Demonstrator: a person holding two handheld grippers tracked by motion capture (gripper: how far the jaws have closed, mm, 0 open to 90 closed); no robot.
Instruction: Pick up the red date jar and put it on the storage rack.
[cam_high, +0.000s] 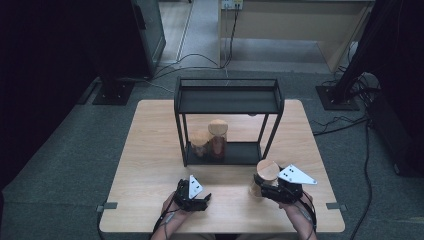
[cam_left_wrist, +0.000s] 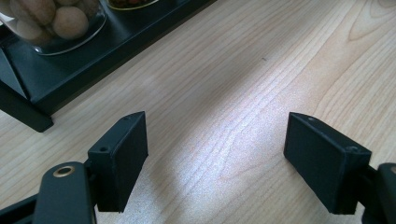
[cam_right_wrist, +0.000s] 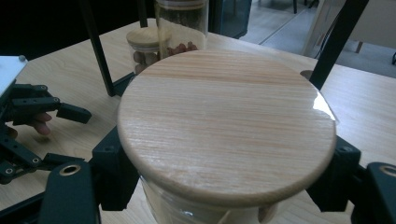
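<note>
A glass jar with a round wooden lid (cam_right_wrist: 226, 121) stands at the table's front right, also seen as the jar (cam_high: 266, 171) from above. My right gripper (cam_right_wrist: 224, 161) is shut on its glass body just under the lid, one black jaw on each side. Two more wooden-lidded jars sit on the bottom shelf of a black rack (cam_high: 227, 100): a short one (cam_high: 200, 142) holding round nuts and a taller one (cam_high: 218, 137) with reddish contents. My left gripper (cam_left_wrist: 215, 140) hovers low over bare wood in front of the rack, open with nothing between its fingers; from above the left gripper (cam_high: 202, 199) is at front centre-left.
The rack's top shelf (cam_high: 227, 101) carries nothing and its thin black legs (cam_right_wrist: 95, 46) stand close behind the held jar. The rack's base edge (cam_left_wrist: 56, 88) lies just ahead of my left gripper. Cables (cam_high: 345, 122) and stand feet lie on the floor around the table.
</note>
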